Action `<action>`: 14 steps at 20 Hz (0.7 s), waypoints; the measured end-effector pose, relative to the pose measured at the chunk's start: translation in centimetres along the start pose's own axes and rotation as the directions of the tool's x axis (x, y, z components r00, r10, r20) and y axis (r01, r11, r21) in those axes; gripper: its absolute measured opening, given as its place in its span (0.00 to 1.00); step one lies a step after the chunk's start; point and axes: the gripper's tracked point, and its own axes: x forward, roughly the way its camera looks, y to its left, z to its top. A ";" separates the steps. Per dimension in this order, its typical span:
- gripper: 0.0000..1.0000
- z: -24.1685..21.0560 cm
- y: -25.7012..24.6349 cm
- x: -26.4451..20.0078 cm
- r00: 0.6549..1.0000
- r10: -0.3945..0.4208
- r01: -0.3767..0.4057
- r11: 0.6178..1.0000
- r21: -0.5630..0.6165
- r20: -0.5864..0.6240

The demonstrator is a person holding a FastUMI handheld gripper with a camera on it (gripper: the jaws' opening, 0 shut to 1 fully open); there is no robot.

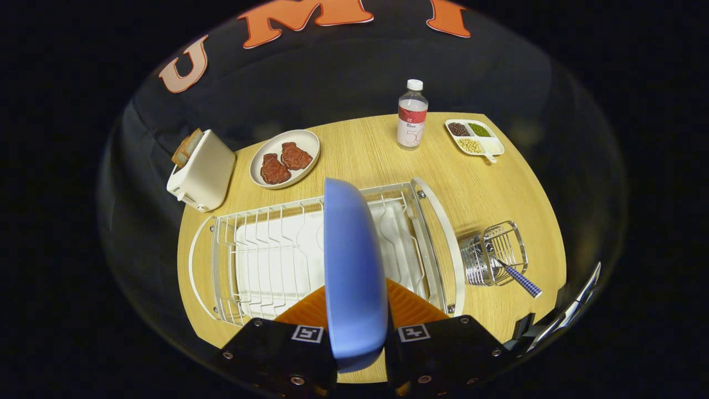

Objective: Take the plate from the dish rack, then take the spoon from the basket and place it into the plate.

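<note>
While the hand-held gripper (357, 338) is pinching the blue plate (354, 266) edge-on, the dish rack (266, 255) is lying beyond it. Off to its right, the spoon (520, 280) is leaning in the basket (493, 252).

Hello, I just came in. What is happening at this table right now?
A hand-held gripper is shut on a blue plate, holding it on edge between its two fingers, above the white dish rack. The plate looks lifted out of the rack's slots. The spoon, with a checkered handle, is in the wire basket beside the rack, not yet touched. Beyond the rack stand a toaster, a plate of meat, a water bottle and a divided tray of beans.
</note>
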 end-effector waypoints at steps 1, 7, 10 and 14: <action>0.34 0.1 0.0 -0.1 1.000 -0.010 0.010 1.000 -0.015 0.002; 0.30 2.4 -0.9 -1.3 0.991 -0.094 0.102 0.992 -0.072 0.098; 0.28 1.9 -1.4 -1.8 0.991 -0.094 0.100 0.993 -0.066 0.093; 0.28 1.2 -1.8 -3.5 0.994 -0.045 0.051 0.997 -0.063 0.097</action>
